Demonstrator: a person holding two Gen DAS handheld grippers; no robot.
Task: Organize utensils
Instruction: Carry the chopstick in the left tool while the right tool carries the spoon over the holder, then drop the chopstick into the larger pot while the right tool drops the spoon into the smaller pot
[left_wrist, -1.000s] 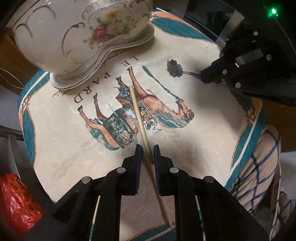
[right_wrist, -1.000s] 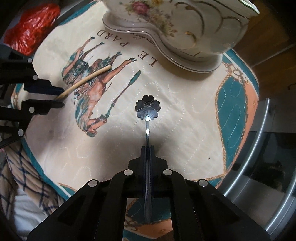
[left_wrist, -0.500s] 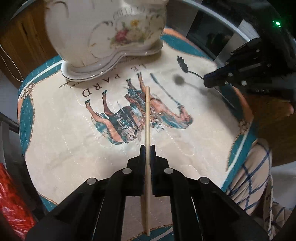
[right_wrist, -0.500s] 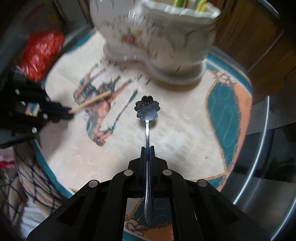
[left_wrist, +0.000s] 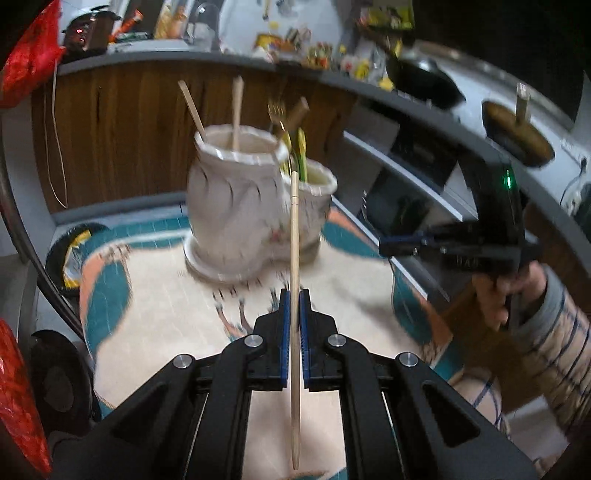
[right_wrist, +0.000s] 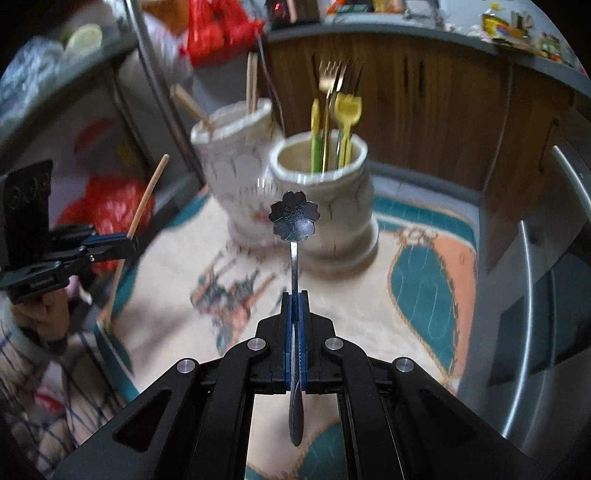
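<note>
Table under a printed mat, with one ceramic holder standing on it.

The table's grey rim (right_wrist: 532, 295) curves past the right of the right jaws; a cream mat (left_wrist: 166, 332) with teal and orange border and a horse print covers the top and lies below both pairs of jaws. Ahead of the jaws, at the mat's far side, stands a white two-cup holder (right_wrist: 317, 206) on its own base: the taller cup holds wooden sticks, the lower one forks and yellow-green utensils.
</note>
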